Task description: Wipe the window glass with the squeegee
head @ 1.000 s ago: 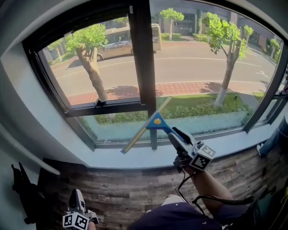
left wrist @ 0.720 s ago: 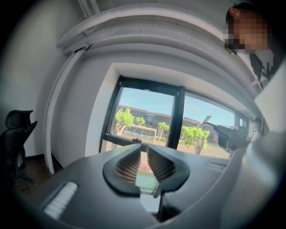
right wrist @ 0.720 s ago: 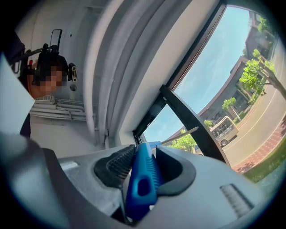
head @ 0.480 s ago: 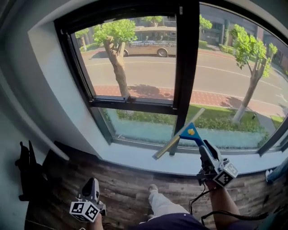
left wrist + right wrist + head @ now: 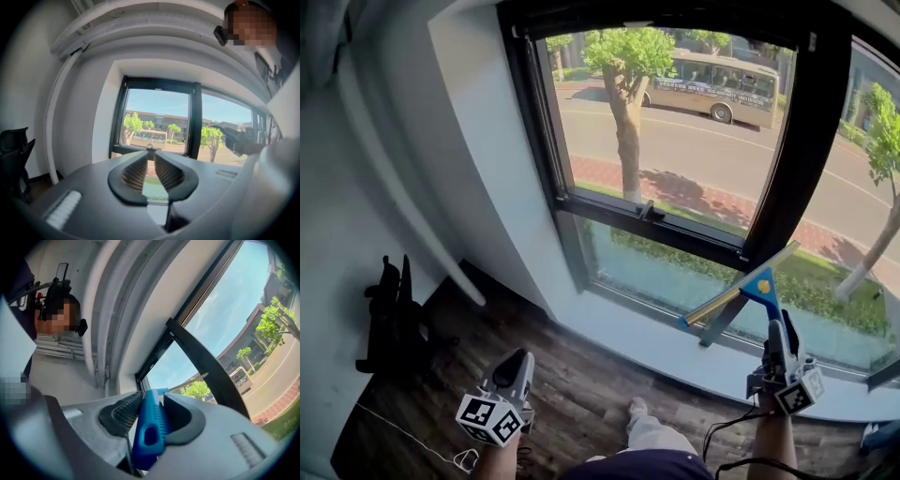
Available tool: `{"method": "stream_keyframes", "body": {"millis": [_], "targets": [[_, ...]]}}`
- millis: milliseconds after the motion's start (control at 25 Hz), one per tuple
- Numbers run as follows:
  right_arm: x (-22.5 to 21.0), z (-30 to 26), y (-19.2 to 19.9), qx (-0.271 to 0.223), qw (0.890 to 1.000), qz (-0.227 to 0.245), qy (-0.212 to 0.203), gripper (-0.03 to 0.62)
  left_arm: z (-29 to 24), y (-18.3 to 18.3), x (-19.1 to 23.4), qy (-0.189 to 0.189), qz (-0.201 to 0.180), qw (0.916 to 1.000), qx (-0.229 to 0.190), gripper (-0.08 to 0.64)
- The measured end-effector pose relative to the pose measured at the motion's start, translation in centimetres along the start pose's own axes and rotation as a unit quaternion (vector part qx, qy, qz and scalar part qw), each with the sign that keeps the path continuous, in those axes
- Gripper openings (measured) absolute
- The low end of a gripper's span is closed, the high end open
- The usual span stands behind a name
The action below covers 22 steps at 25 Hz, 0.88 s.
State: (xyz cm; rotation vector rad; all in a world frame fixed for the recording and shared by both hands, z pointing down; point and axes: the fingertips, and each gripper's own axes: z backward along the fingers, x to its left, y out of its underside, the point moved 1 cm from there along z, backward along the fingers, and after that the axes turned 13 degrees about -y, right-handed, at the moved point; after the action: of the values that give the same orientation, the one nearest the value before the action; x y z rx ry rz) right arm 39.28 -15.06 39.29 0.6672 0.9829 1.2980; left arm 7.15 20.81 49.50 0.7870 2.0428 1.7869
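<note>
Shifted low and right in the head view since a moment ago, the right gripper (image 5: pixel 780 326) keeps its jaws clamped on the squeegee (image 5: pixel 759 286) handle, blade crossways ahead of them, slanting by the lower window glass (image 5: pixel 656 267); the left gripper (image 5: pixel 517 361) hangs farther off, jaws together, empty.

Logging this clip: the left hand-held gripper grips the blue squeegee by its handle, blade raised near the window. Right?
No. The right hand-held gripper grips the blue squeegee by its handle, blade raised near the window; the right gripper view shows the handle clamped between its jaws.
</note>
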Motion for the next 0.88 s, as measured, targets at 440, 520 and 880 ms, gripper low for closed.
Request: {"method": "stream_keyframes", "body": {"millis": [440, 520, 880], "targets": [[-4.5, -5.9, 2.9, -0.003, 0.998, -0.031, -0.060, 0.150, -9.5, -4.5, -0.3, 0.002, -0.027, 0.9996, 0.005, 0.021], [-5.7, -7.0, 3.4, -0.004, 0.997, -0.034, -0.068, 0.150, -11.5, -4.6, -0.1, -0.007, -0.050, 0.9986, 0.014, 0.021], [-9.5, -12.1, 4.6, -0.008, 0.992, -0.051, -0.114, 0.150, -19.6, -6.4, -0.8, -0.009, -0.047, 0.9989, 0.001, 0.021]]}}
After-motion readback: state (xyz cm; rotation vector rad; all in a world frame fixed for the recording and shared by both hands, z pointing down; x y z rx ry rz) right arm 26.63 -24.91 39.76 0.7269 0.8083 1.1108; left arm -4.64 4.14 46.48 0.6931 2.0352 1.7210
